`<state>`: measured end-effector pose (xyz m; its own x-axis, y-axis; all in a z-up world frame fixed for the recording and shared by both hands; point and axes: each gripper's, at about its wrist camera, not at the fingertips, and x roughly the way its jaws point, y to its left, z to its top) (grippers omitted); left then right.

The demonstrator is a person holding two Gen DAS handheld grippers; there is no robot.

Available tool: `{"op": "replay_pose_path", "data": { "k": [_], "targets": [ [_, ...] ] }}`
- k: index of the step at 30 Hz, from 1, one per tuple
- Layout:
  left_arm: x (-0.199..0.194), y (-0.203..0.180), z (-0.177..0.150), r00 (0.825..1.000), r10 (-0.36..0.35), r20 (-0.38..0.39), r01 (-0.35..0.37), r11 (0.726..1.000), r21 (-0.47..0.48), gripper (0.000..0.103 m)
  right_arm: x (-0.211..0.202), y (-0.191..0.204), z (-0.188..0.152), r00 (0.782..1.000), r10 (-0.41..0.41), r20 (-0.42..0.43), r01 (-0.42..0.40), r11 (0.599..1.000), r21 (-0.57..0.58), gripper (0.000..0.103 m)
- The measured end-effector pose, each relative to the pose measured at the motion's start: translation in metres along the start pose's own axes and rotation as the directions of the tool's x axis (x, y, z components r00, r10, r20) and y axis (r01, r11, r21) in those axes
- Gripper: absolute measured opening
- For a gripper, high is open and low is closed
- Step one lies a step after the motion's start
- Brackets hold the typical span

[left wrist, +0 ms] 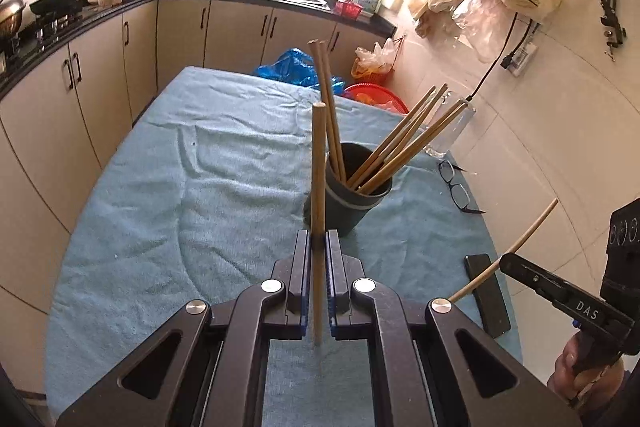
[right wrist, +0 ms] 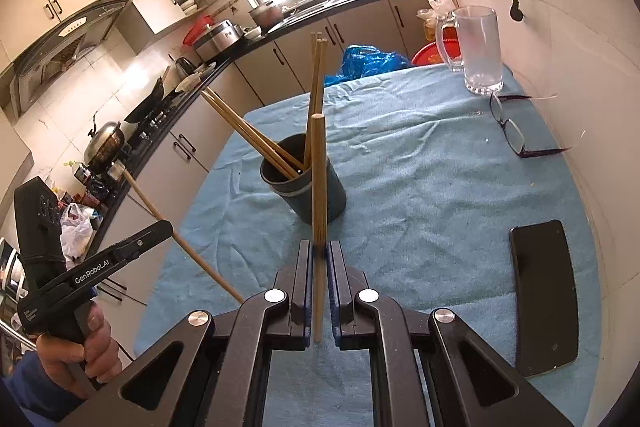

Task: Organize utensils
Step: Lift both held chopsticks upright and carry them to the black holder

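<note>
Left gripper: clamped on one upright chopstick.
Right gripper: clamped on another chopstick.
Dark cup: at 12 o'clock, on the blue cloth, holding more chopsticks.

My matt black metal fingers pinch a smooth wooden chopstick; dark matt plastic cup; rough blue terry cloth.

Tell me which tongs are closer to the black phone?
Right. The right tongs hang just beside the phone, at its far end. The left tongs sit farther off in front of the dark cup, with the phone away to their right.
</note>
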<state>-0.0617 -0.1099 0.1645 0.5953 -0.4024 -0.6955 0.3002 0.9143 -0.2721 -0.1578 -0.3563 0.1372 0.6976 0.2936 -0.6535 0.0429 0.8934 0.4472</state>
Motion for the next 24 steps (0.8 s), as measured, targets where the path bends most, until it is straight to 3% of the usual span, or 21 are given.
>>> {"op": "replay_pose_path", "data": {
  "k": [11,24],
  "targets": [
    [-0.007,-0.013,0.005,1.0,0.002,0.027,-0.003,0.999,0.038,0.006,-0.02,-0.005,0.006,0.999,-0.011,0.044,0.011,1.0,0.009,0.008],
    [-0.009,-0.022,0.01,0.997,0.054,0.058,-0.06,0.994,0.095,0.006,-0.027,-0.008,0.01,0.998,-0.017,0.055,0.015,0.999,0.031,0.008]
  ]
}}
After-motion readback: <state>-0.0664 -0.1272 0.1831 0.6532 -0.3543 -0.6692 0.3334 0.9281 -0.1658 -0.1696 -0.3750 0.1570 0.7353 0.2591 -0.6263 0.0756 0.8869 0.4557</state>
